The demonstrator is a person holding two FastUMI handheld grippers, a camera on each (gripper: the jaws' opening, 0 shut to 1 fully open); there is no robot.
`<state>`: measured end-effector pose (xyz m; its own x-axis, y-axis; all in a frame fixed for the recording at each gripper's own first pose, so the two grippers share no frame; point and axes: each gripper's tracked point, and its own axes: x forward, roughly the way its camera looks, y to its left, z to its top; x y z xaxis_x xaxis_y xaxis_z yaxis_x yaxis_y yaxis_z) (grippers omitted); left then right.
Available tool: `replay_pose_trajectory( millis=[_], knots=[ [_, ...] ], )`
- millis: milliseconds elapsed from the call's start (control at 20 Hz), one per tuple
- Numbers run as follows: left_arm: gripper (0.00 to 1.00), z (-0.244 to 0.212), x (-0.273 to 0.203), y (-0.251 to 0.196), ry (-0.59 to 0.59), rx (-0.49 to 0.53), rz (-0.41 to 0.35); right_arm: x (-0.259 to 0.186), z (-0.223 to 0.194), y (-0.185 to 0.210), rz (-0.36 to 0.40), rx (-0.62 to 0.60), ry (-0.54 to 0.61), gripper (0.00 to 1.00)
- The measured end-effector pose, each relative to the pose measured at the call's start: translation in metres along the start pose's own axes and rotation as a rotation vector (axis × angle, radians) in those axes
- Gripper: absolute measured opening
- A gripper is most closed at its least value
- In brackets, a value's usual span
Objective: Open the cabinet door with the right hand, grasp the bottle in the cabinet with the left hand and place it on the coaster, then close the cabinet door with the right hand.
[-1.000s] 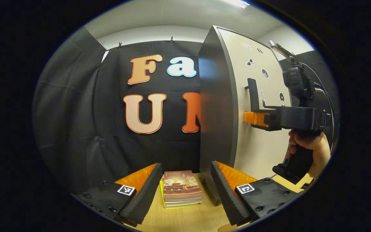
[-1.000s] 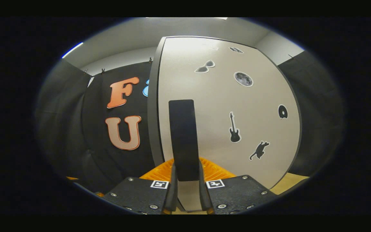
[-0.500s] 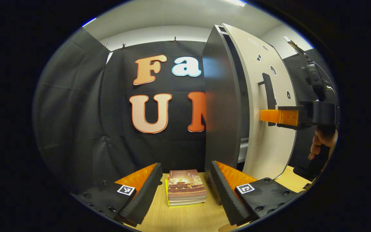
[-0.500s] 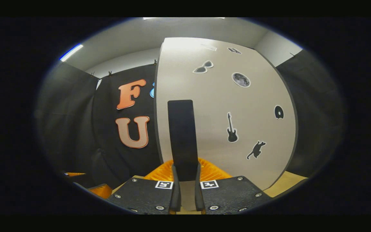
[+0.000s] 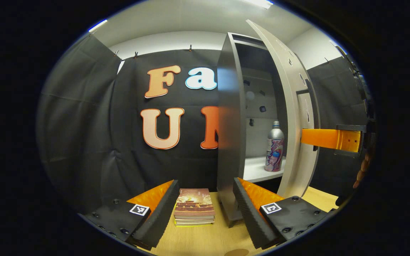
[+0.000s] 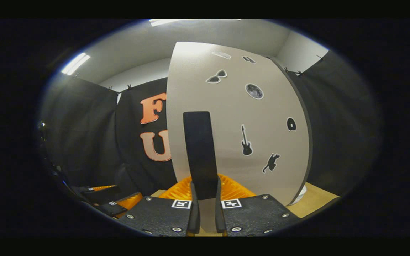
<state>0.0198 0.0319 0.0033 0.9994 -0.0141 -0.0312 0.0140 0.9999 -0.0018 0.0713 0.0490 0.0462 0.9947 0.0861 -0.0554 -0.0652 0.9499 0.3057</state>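
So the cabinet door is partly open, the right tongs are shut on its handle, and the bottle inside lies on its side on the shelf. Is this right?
Not quite: the bottle stands upright on the shelf, as the left gripper view shows. The rest holds: the cabinet door is partly open and the right tongs are shut on its handle.

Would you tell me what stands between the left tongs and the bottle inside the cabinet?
In the left gripper view, the cabinet's dark side panel stands partly between the left tongs and the bottle; the doorway itself looks bare.
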Motion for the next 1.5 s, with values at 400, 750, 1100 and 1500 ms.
replay_pose_trajectory(
  millis=[400, 750, 1100, 1500],
  knots=[
    [0.98, 0.008, -0.005, -0.032, -0.023, 0.008, -0.011, -0.018, 0.002, -0.008, 0.046, 0.065, 0.010, 0.16],
    [0.98, 0.010, -0.002, -0.083, -0.030, -0.005, -0.076, -0.036, 0.008, -0.019, 0.108, 0.138, 0.024, 0.17],
    [0.98, 0.016, -0.018, -0.131, -0.048, -0.001, -0.128, -0.048, 0.012, -0.033, 0.144, 0.160, 0.032, 0.22],
    [0.98, 0.022, -0.033, -0.166, -0.065, 0.001, -0.148, -0.062, 0.012, -0.069, 0.044, 0.132, 0.040, 0.34]
  ],
)
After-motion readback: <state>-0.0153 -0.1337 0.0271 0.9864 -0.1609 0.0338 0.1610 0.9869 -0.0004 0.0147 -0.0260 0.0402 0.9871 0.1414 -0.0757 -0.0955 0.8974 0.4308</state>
